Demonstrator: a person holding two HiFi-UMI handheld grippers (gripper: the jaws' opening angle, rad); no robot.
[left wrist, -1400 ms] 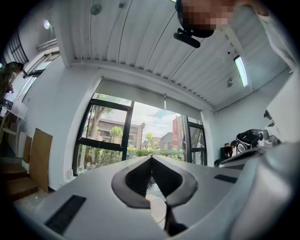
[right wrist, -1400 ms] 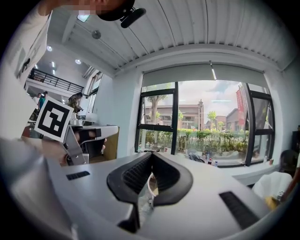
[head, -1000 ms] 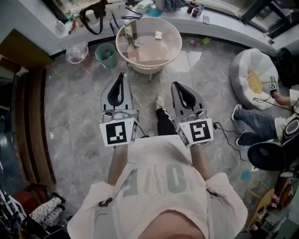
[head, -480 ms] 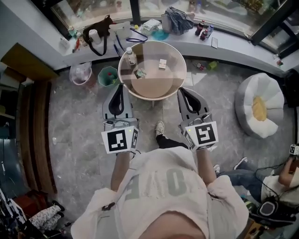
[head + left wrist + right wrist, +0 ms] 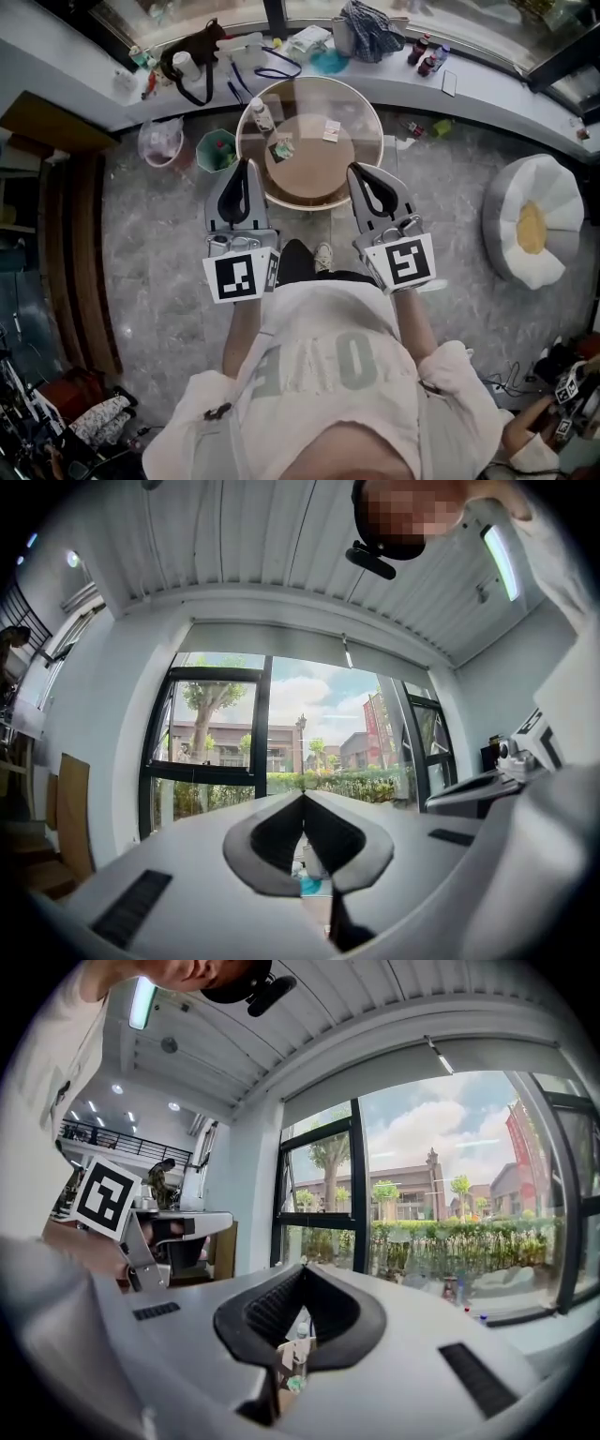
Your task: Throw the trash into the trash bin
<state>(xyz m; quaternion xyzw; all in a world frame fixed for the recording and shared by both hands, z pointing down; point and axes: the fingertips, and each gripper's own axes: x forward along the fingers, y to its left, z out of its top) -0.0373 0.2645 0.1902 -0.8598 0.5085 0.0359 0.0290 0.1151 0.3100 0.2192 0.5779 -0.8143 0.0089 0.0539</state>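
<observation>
Bits on round table (image 5: 371,105) too small to identify. My left gripper (image 5: 246,163), right gripper (image 5: 354,170) level, jaws together, nothing gripped.

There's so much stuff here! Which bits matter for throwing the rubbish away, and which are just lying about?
Likely for the job: bottle, crumpled wrapper and small box on the round table; green bin and bagged bin beside it; left gripper and right gripper, fingers shut, empty.
Just lying about: black bag, checked cloth and phone on the sill; beanbag.
</observation>
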